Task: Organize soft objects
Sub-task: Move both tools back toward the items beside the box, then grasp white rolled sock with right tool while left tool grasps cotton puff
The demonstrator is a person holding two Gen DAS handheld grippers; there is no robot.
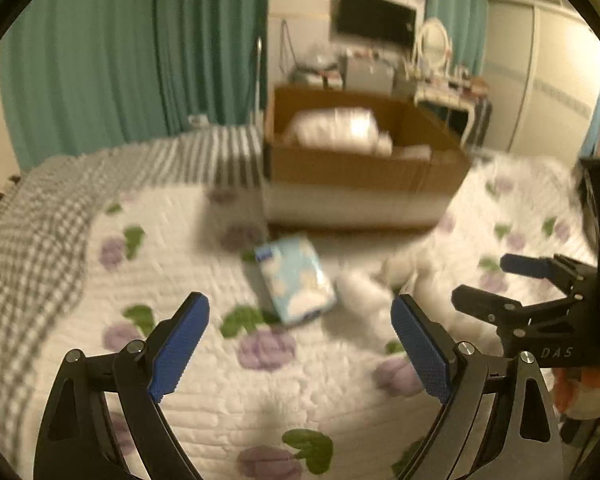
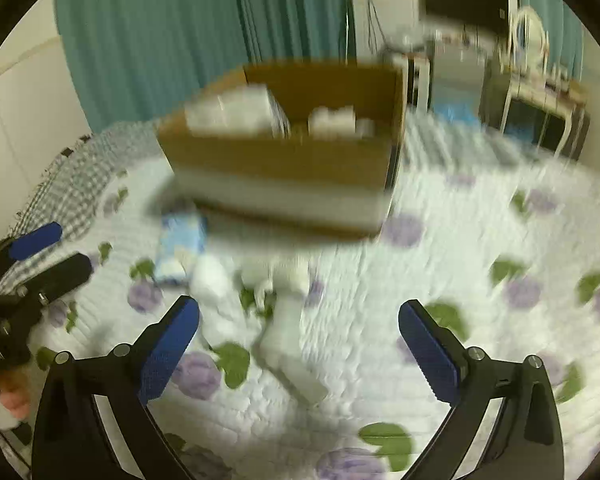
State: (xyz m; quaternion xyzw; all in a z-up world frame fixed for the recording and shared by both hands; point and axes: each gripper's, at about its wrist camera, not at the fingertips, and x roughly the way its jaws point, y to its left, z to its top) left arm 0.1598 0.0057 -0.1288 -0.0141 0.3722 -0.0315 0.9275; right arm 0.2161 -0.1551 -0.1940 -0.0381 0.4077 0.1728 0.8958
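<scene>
A cardboard box (image 1: 364,168) stands on the bed and holds white soft packs (image 1: 336,126); it also shows in the right wrist view (image 2: 284,160). A light-blue tissue pack (image 1: 296,280) lies in front of it, also in the right wrist view (image 2: 182,248). A white plush toy (image 1: 404,292) lies to its right, and shows in the right wrist view (image 2: 276,312). My left gripper (image 1: 300,344) is open and empty, hovering short of the pack. My right gripper (image 2: 300,348) is open and empty above the plush toy; it appears at the right edge of the left wrist view (image 1: 496,280).
The bed has a white quilt with purple flowers (image 1: 260,380) and a checked blanket (image 1: 40,232) on the left. Teal curtains (image 1: 132,52) hang behind. A dressing table with a mirror (image 1: 440,76) and a dark screen (image 1: 374,20) stand at the back.
</scene>
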